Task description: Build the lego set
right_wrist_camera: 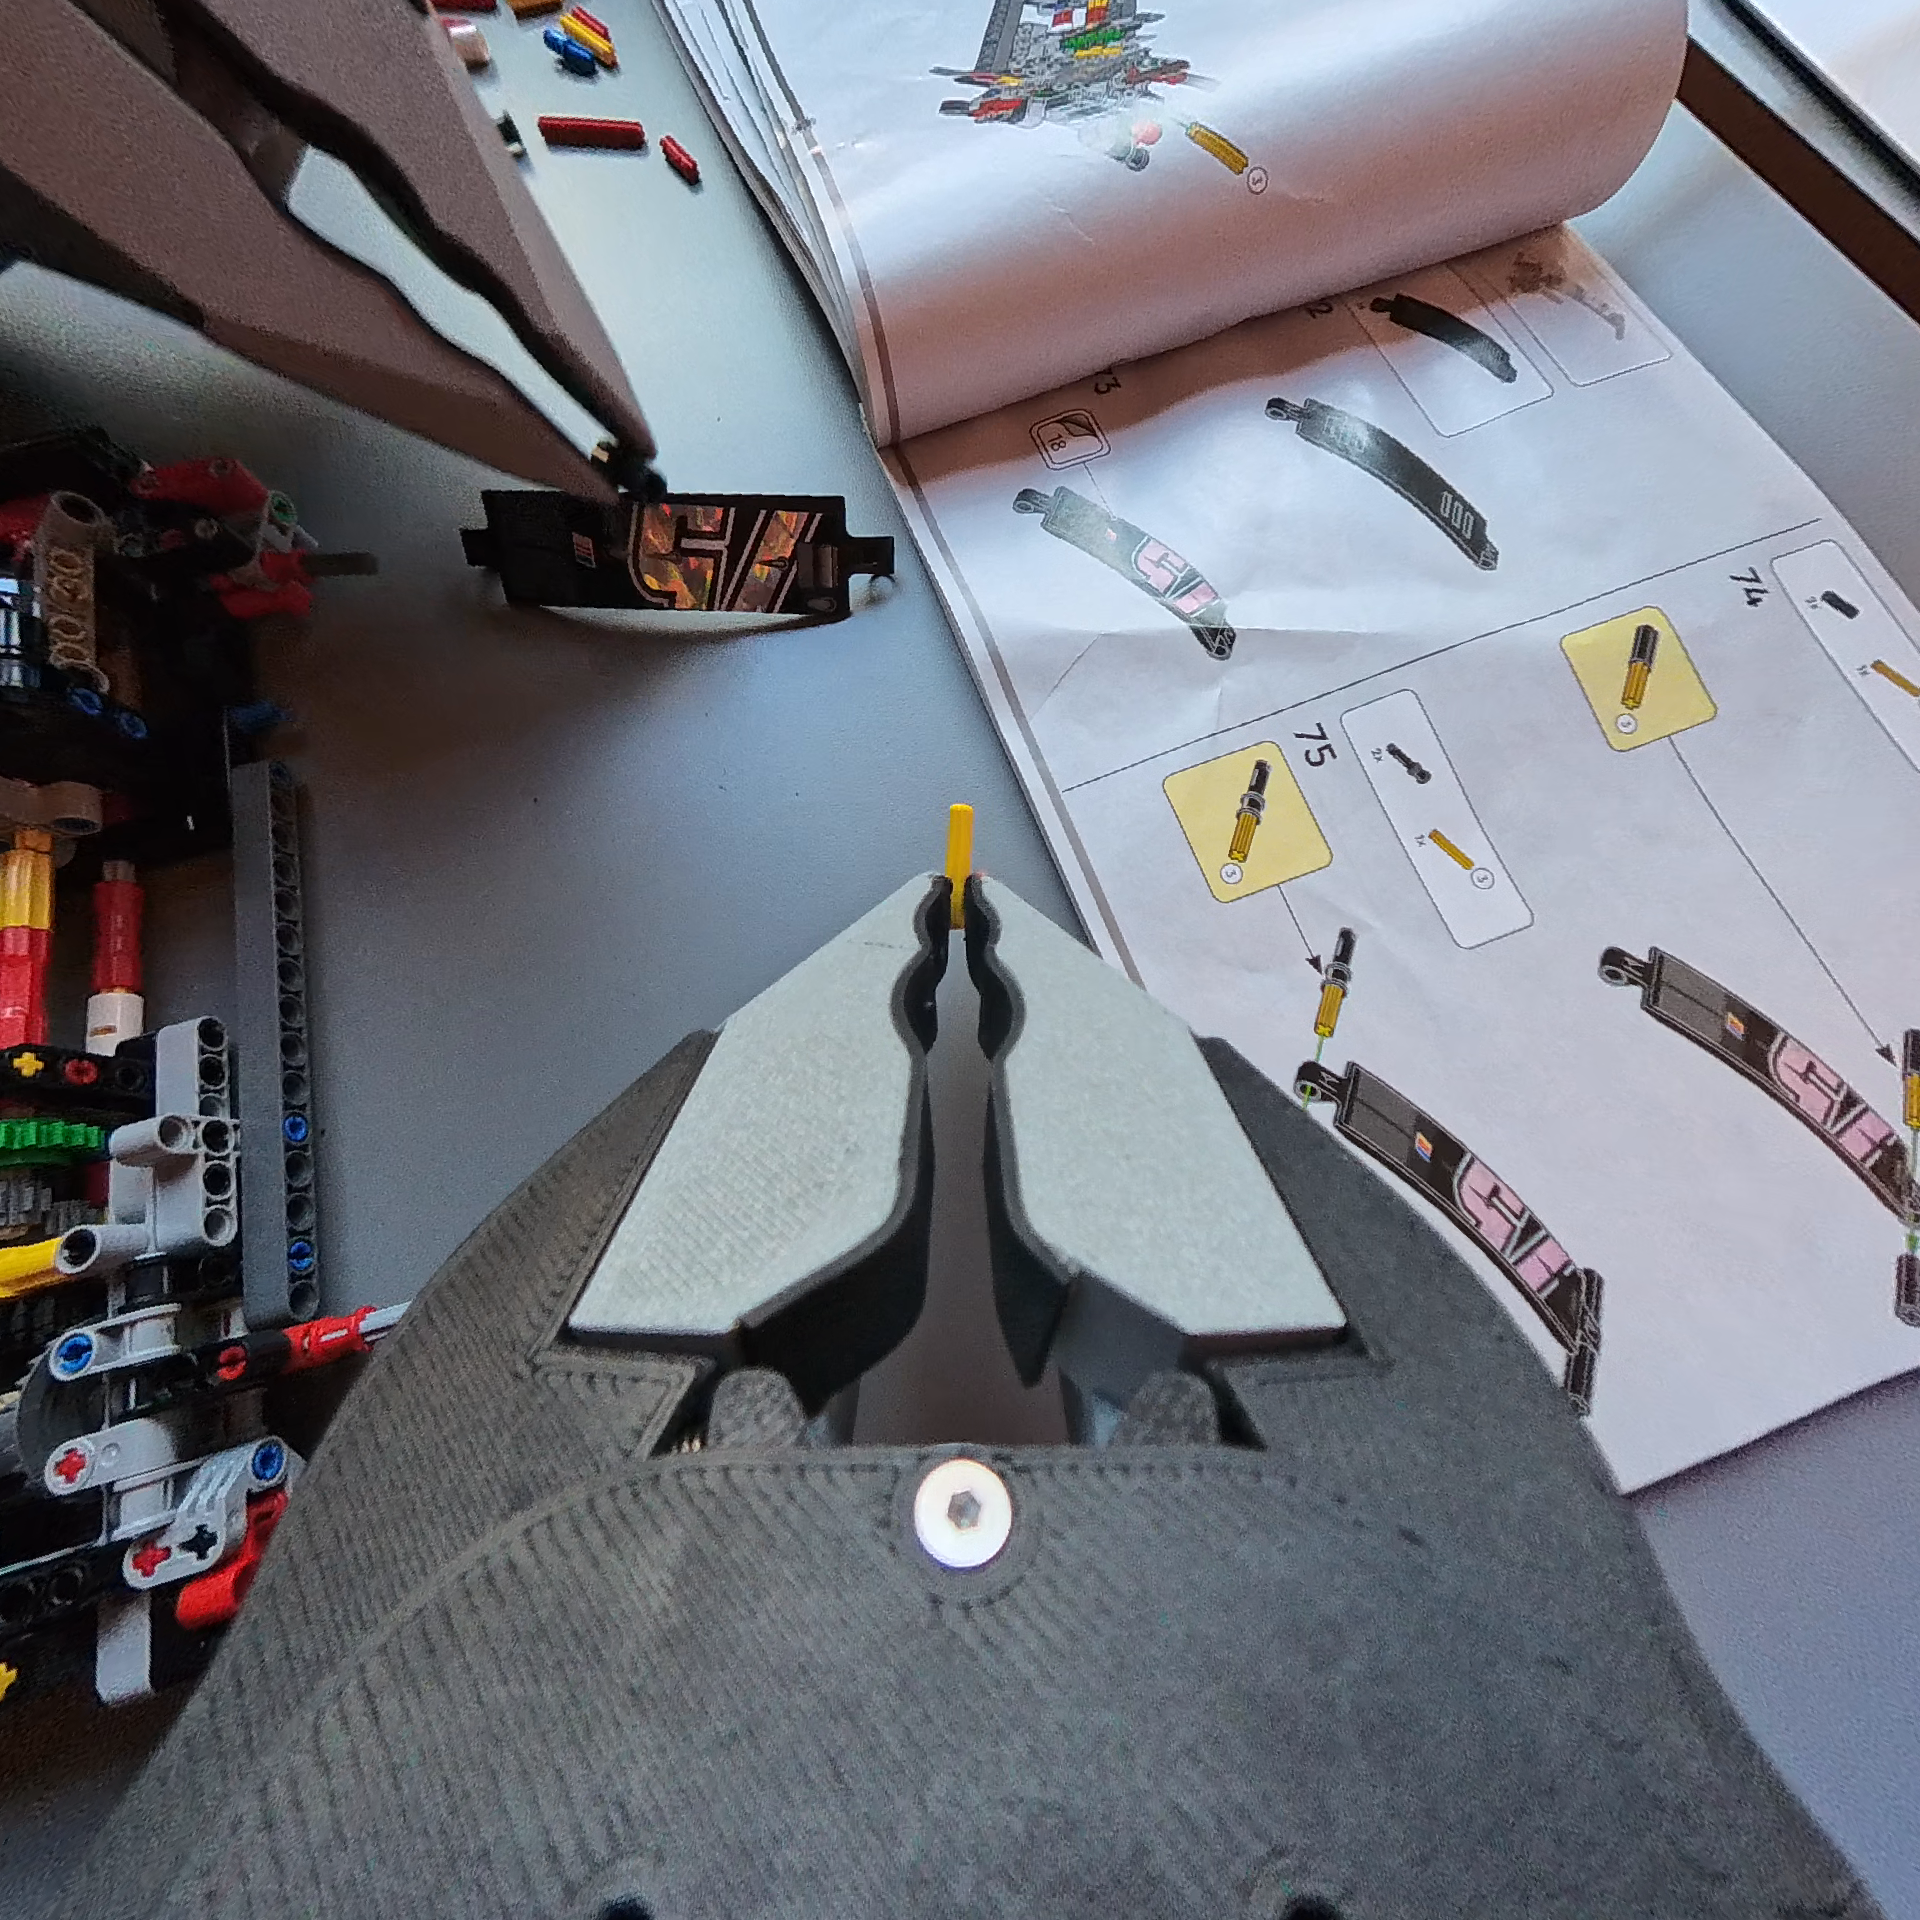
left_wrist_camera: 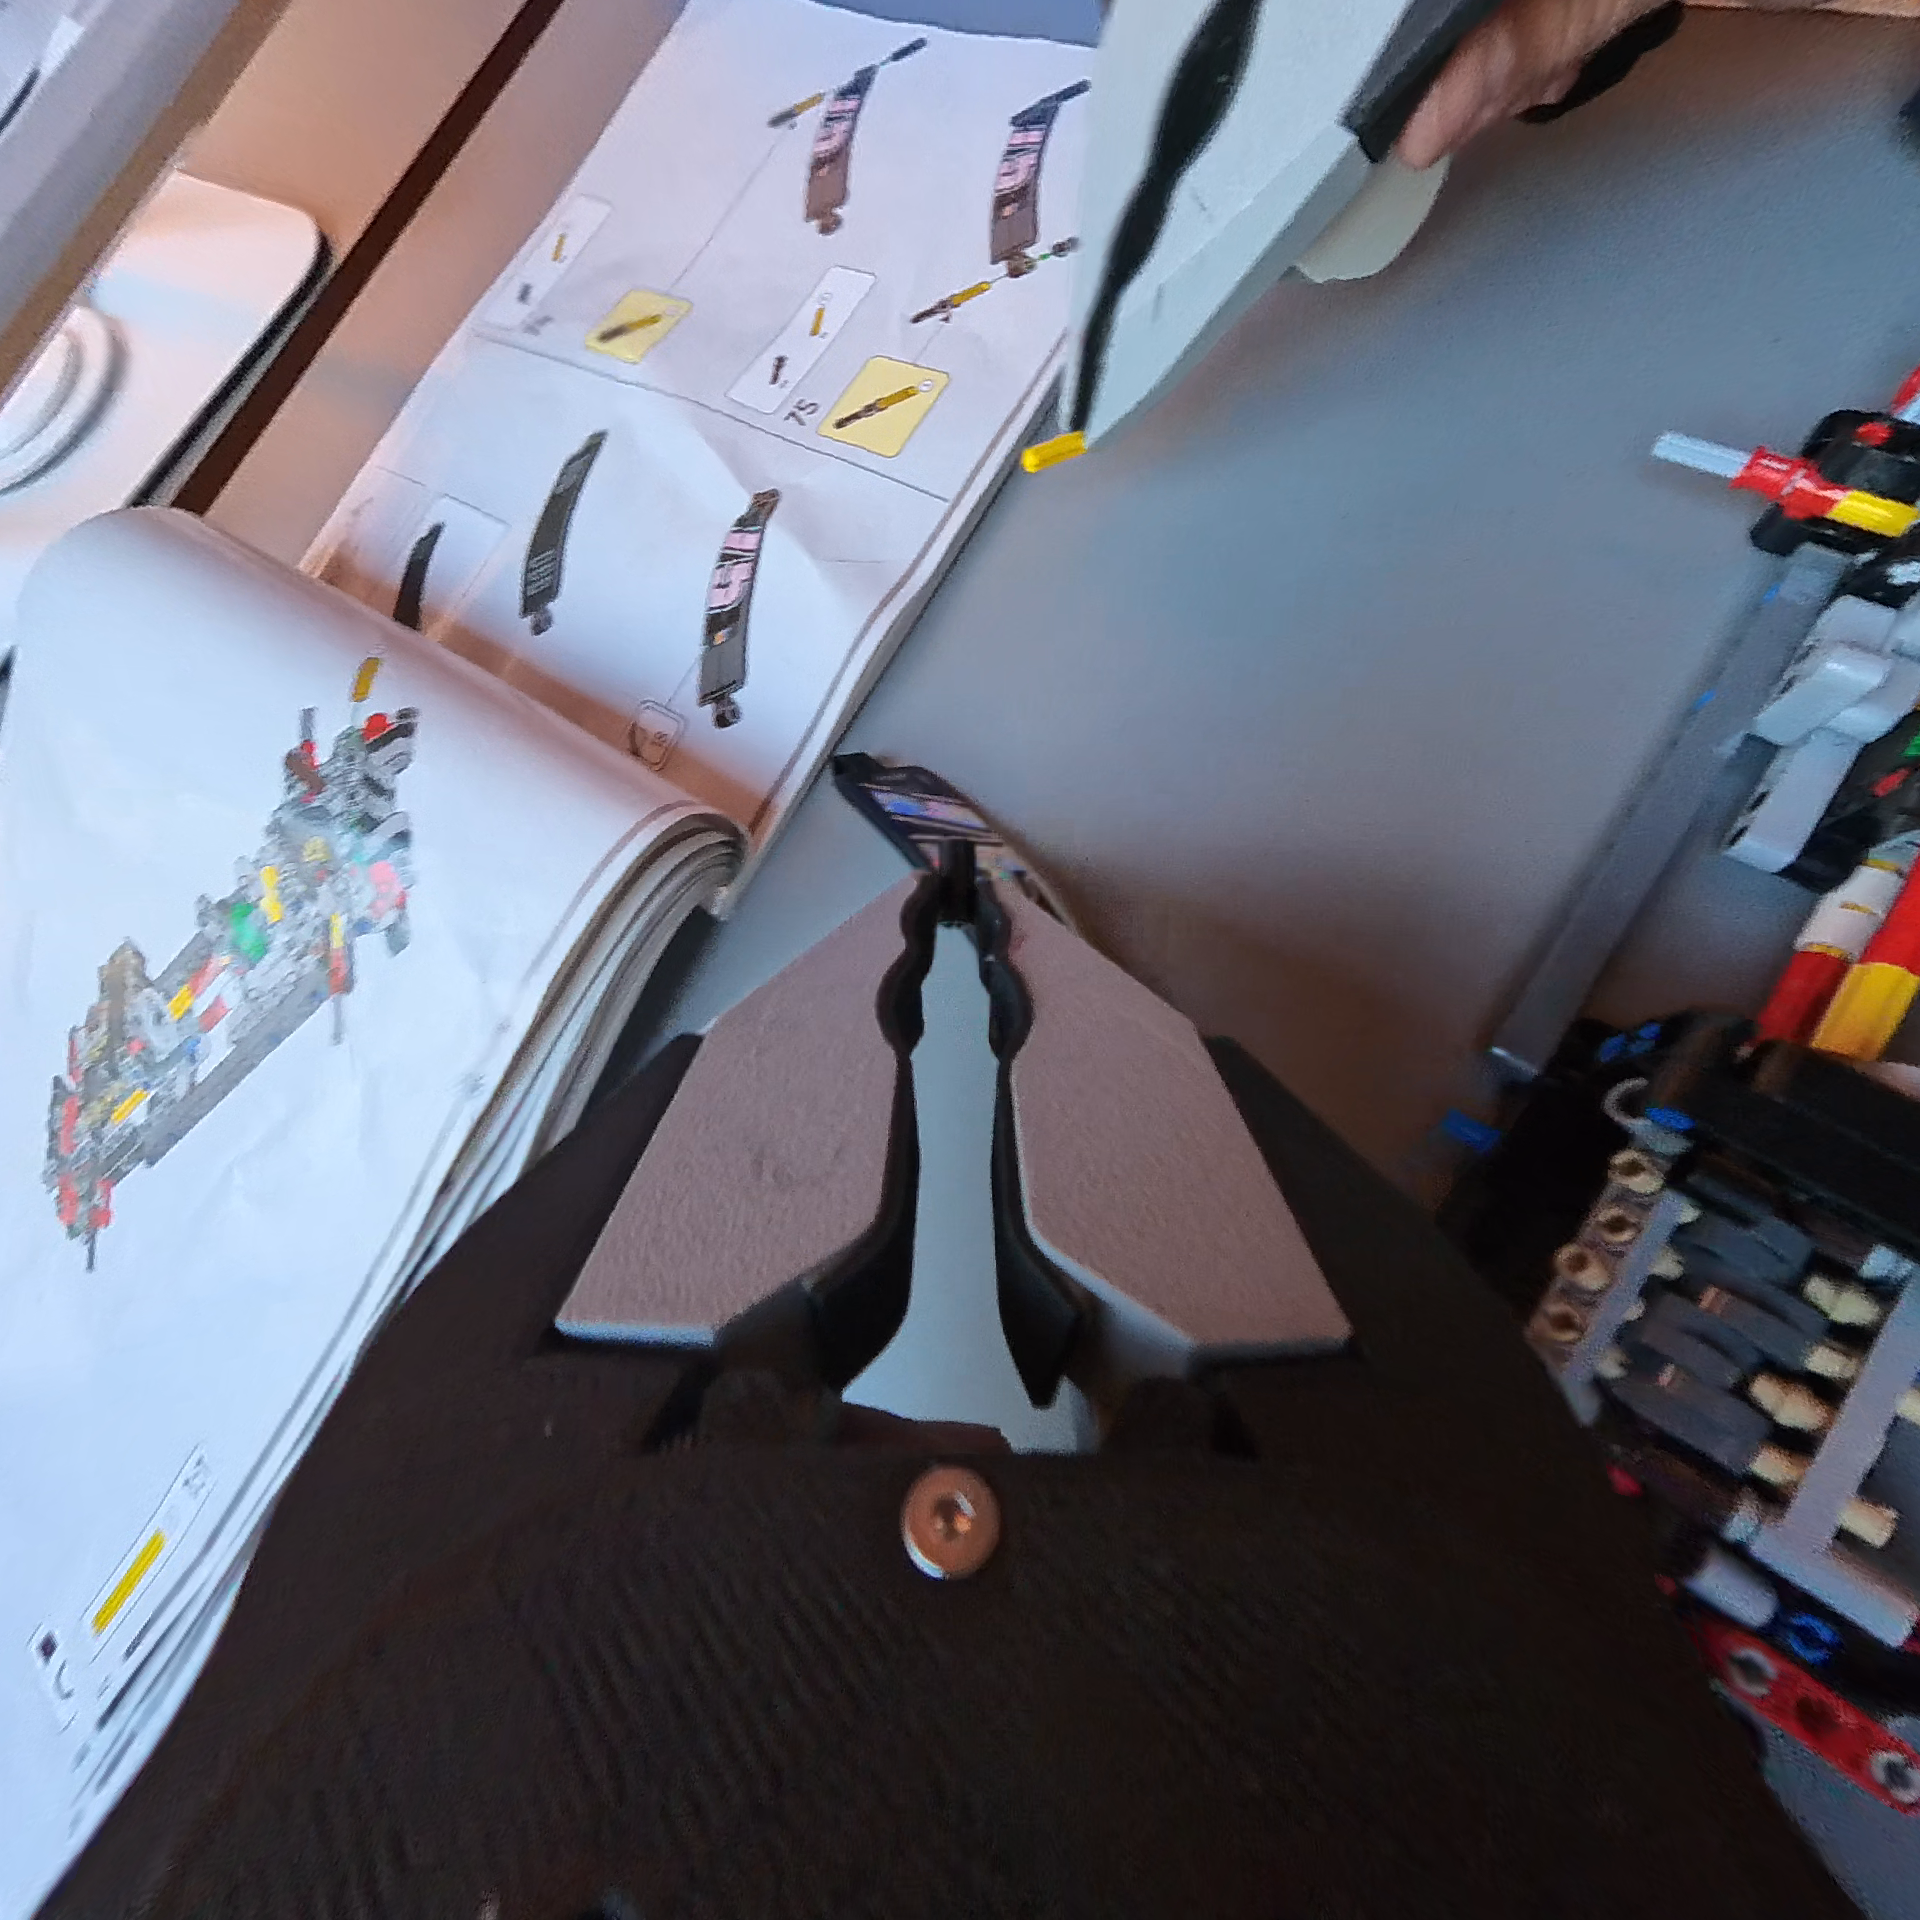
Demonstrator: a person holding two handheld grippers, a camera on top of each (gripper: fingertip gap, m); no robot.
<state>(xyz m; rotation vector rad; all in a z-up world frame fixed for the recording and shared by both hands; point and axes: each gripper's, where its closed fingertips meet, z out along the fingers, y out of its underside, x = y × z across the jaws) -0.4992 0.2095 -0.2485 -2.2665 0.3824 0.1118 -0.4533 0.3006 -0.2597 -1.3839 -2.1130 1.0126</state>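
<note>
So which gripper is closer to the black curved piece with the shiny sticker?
Left. The left gripper pinches the top edge of the black curved panel. The right gripper is farther back, pinching a yellow axle.

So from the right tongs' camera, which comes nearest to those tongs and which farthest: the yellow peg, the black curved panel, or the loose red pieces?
1. Yellow peg, gripped at the right tongs' tips.
2. Black curved panel, ahead and left, at the left tongs.
3. Loose red pieces, far back, upper left.

Counter [right_wrist_camera: 582,831]: smooth matt grey. Booklet [right_wrist_camera: 1351,644]: creased matt paper. Yellow axle [right_wrist_camera: 960,836]: glossy plastic. Curved black panel [right_wrist_camera: 675,561]: plastic, shiny sticker. Fingers [right_wrist_camera: 810,1091]: rough layered print texture.
</note>
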